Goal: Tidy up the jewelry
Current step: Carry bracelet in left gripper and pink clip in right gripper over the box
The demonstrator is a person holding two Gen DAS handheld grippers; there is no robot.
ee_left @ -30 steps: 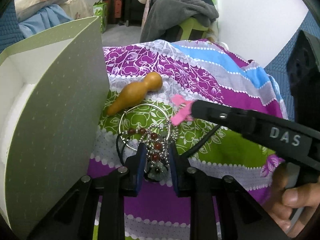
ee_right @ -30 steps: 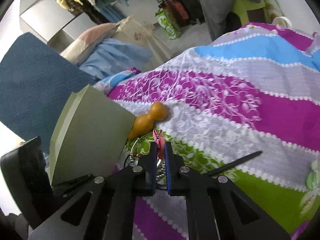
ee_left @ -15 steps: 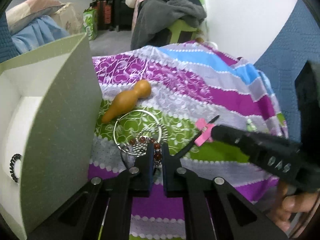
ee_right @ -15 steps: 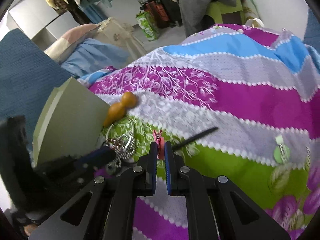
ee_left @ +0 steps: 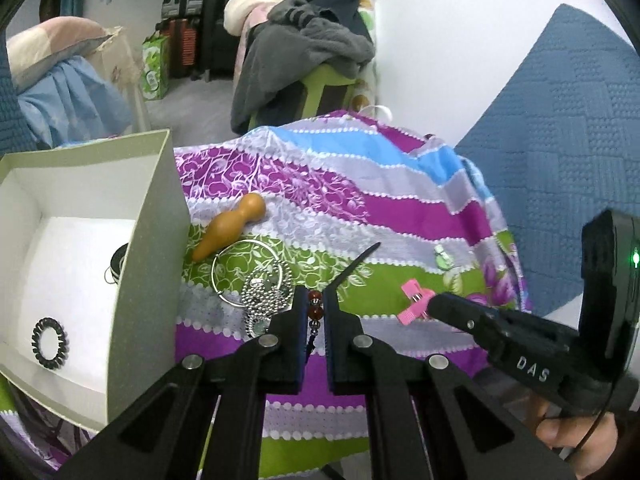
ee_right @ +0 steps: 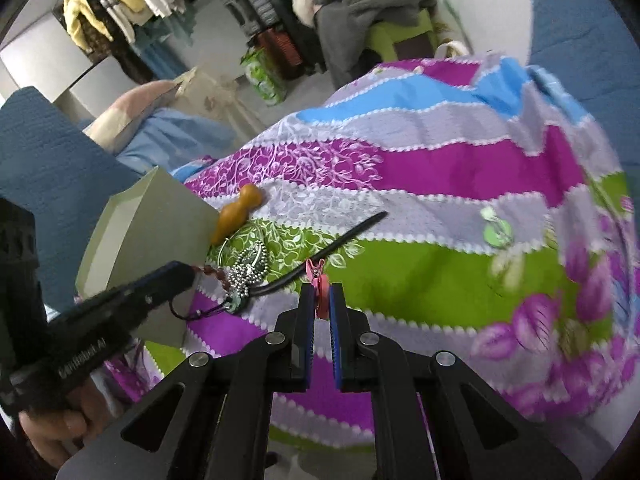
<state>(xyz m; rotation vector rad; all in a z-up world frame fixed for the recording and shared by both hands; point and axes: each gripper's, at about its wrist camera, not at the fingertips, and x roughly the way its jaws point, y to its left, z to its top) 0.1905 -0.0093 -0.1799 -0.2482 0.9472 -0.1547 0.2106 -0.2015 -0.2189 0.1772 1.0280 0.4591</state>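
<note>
Left gripper jaws pinch red bead string just above bedspread, beside box; limp, light, probably tangled with silver chain. Right gripper clamps pink clip: stiff, small

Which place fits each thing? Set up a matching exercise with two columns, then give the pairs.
Things:
1. pink hair clip
2. red bead string
3. black spiral hair tie
4. wooden gourd

Places:
A. inside the green box
B. lying on the bedsheet beside the box
C. in the right gripper's jaws
D. in the left gripper's jaws

Pairs: 1-C, 2-D, 3-A, 4-B
</note>
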